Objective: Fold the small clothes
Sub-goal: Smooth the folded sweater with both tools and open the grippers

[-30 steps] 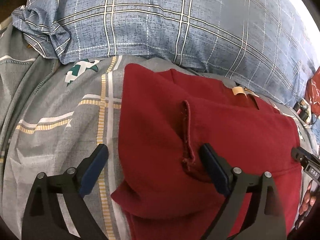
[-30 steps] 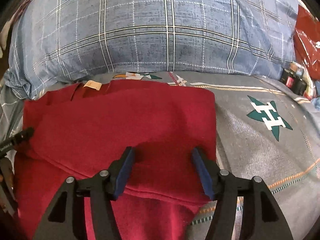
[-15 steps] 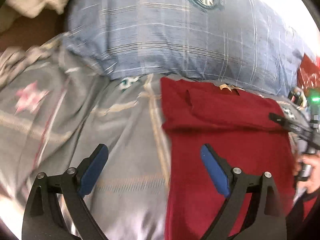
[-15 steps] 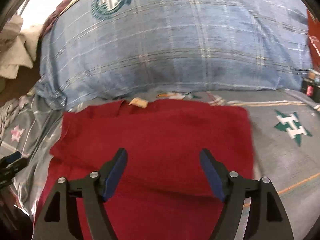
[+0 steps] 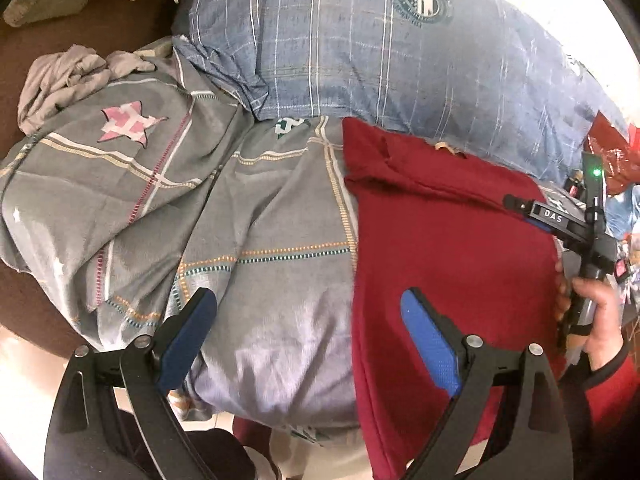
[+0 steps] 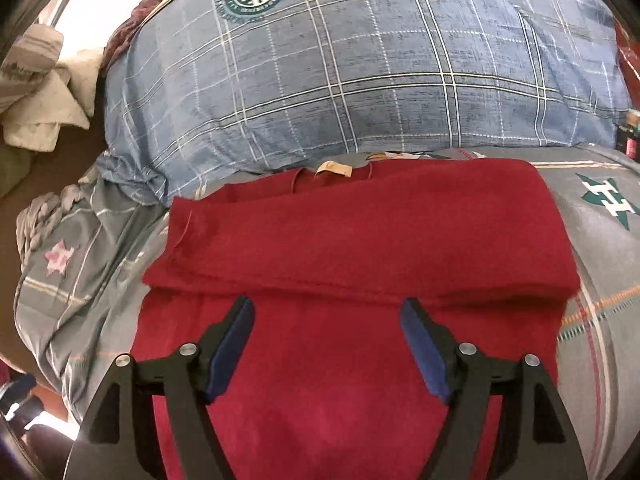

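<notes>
Left wrist view is filled mostly by a grey patterned bedcover (image 5: 248, 208), on which everything else is laid. At the far side a blue plaid pillow (image 5: 360, 52) is propped, its lower edge just beside the far end of a red garment (image 5: 452, 248). That garment is spread on the right half of the bedcover, with its far part folded over toward the near side; a tan label (image 6: 334, 169) is seen at its far edge. A crumpled grey cloth (image 5: 68, 76) is seen at the far left. The left gripper (image 5: 308, 332) is held with jaws spread wide and nothing between them, straddling the garment's left edge. The right gripper (image 6: 326, 344) is likewise released, poised over the garment's near part.
</notes>
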The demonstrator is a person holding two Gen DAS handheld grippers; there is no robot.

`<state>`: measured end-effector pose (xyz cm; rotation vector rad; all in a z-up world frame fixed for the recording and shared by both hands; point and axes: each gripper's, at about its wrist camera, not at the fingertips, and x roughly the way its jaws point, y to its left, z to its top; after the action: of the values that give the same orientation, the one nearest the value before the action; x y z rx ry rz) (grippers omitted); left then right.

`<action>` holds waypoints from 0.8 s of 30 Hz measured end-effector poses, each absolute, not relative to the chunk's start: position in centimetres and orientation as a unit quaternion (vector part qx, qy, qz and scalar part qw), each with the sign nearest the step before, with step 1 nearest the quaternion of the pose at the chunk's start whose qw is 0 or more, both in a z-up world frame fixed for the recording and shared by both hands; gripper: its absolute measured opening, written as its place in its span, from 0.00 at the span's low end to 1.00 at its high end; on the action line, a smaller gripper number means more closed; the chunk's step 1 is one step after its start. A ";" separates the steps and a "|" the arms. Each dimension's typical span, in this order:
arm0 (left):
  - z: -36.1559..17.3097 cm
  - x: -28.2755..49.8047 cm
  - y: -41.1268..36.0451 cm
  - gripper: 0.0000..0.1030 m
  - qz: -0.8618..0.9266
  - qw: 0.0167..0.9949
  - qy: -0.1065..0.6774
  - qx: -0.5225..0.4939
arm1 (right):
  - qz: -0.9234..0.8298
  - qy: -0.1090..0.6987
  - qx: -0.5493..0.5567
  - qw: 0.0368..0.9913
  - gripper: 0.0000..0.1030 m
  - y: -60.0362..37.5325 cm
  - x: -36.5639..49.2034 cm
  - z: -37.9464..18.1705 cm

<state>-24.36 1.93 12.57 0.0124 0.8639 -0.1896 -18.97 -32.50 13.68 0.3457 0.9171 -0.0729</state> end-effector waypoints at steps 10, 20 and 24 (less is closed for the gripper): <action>15.2 -27.1 0.1 0.91 -0.110 0.911 0.397 0.031 | -0.015 0.437 0.165 0.884 0.75 -30.4 -19.5 16.2; 13.1 -27.4 -2.0 0.91 -0.149 0.891 0.428 0.032 | 0.010 0.445 0.163 0.881 0.78 -30.0 -22.8 18.3; 11.8 -26.7 -3.0 0.91 -0.155 0.881 0.446 0.030 | 0.011 0.466 0.145 0.873 0.78 -30.4 -25.4 18.1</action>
<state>-26.68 -2.97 11.83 0.0620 0.9294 -0.3224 -25.37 -30.43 18.06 0.3025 0.9741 0.0235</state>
